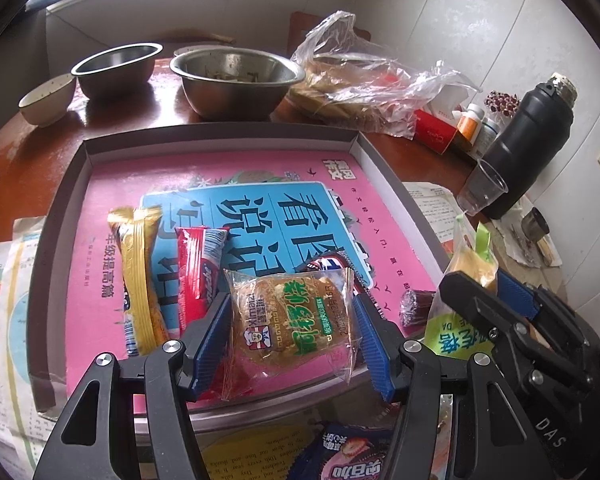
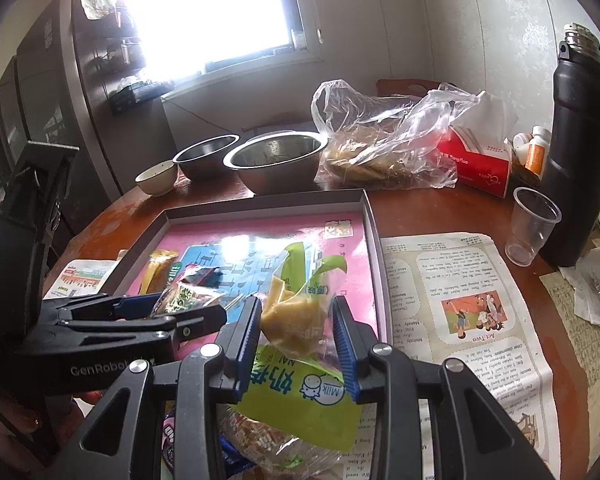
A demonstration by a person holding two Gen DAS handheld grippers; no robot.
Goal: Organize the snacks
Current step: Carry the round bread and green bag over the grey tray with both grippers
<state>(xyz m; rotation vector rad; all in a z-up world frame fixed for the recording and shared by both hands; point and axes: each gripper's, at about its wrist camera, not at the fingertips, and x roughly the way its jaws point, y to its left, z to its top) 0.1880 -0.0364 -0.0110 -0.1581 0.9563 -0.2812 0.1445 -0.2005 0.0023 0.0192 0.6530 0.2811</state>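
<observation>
Two grippers loaded: left gripper (image 1: 292,328) clamps cake packet (image 1: 290,320); right gripper (image 2: 298,344) pinches green-yellow snack bag (image 2: 296,320).

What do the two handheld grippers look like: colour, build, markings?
Both are alike. The left gripper and right gripper have black angular frames with triangular cut-outs and silver round bolts. Each jaw carries a blue ribbed pad. White lettering "GenRobo..." shows on the left gripper's side in the right wrist view. No cables or sleeves are visible.

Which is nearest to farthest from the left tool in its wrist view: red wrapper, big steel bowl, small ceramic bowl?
1. Red snack wrapper, in the tray, just left of the left tool.
2. Big steel bowl, behind the tray.
3. Small ceramic bowl, far left.
</observation>
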